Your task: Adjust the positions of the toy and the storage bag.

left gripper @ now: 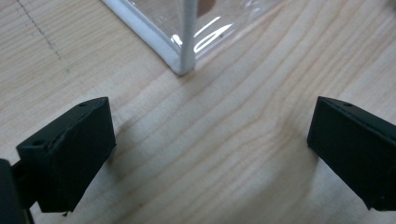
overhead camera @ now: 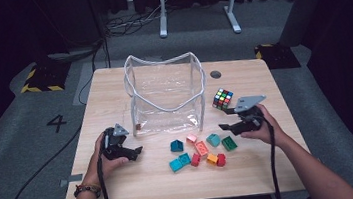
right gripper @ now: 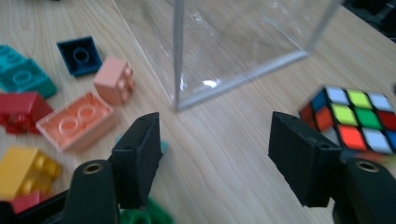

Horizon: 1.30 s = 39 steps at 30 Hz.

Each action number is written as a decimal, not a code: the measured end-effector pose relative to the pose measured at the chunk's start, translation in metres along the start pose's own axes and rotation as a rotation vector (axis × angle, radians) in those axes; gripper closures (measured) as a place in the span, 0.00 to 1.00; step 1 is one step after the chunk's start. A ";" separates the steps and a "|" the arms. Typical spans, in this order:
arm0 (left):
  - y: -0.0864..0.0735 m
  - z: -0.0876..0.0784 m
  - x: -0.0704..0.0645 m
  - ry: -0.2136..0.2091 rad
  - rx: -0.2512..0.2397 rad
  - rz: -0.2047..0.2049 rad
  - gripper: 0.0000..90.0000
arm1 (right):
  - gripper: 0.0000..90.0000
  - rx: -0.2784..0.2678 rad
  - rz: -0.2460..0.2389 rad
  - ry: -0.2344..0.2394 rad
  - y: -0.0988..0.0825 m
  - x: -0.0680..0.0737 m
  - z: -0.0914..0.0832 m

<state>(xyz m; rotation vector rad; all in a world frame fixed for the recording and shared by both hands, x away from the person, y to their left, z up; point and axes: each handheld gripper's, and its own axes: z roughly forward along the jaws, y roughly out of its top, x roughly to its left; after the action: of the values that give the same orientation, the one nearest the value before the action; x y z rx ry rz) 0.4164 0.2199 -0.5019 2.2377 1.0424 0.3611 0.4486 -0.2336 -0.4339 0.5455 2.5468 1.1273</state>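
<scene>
We have both hand-held grippers low over the table (overhead camera: 123, 183), neither holding anything.

Left hand-held gripper (overhead camera: 131, 152): jaws wide apart, bare wood between them. In the left gripper view it points at the near corner of the clear bag (left gripper: 182, 46), which sits just ahead of the jaws, not touching. In the high view it sits at the table's left, just off the bag's front-left corner.

Right hand-held gripper (overhead camera: 228, 127): jaws open at a middling width, nothing between the pads. In the right gripper view we look past the jaws at the bag's other front corner. The puzzle cube (right gripper: 357, 119) lies just beside the right-hand jaw there; whether it touches, we cannot tell. In the high view the cube sits on the table between that hand-held gripper and the bag's right side.

The clear bag stands upright mid-table, mouth open at the top, white-piped edges. One small dark piece lies inside near its front-left bottom corner.

Loose bricks (overhead camera: 200, 149) are clustered on the table in front of the bag, between the two hands, nearer the right one: teal, dark blue, pink, salmon, red, yellow, green. In the right gripper view the salmon brick (right gripper: 77, 120) and pink brick (right gripper: 114, 80) lie left of the jaws, a green one is partly hidden under the left-hand jaw.
</scene>
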 end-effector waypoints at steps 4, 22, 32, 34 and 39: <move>0.002 0.000 0.010 -0.013 -0.072 -0.068 0.22 | 0.45 -0.002 0.001 0.001 0.017 -0.001 0.027; 0.029 -0.015 0.009 -0.020 -0.302 -0.064 0.69 | 0.86 -0.061 -0.007 -0.027 0.039 0.016 0.053; 0.041 -0.001 -0.008 -0.014 -0.289 0.011 0.96 | 0.98 -0.098 0.012 -0.024 0.029 0.014 0.047; 0.045 0.003 -0.012 -0.028 -0.294 0.013 0.96 | 0.98 -0.097 0.011 -0.027 0.026 0.013 0.044; 0.053 0.011 -0.022 -0.047 -0.291 0.035 0.96 | 0.98 -0.094 0.032 -0.050 0.017 0.010 0.033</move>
<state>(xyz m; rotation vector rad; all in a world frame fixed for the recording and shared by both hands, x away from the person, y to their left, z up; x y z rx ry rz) 0.4380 0.1729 -0.4753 1.9958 0.8666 0.4428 0.4577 -0.1978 -0.4437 0.5854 2.4372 1.2213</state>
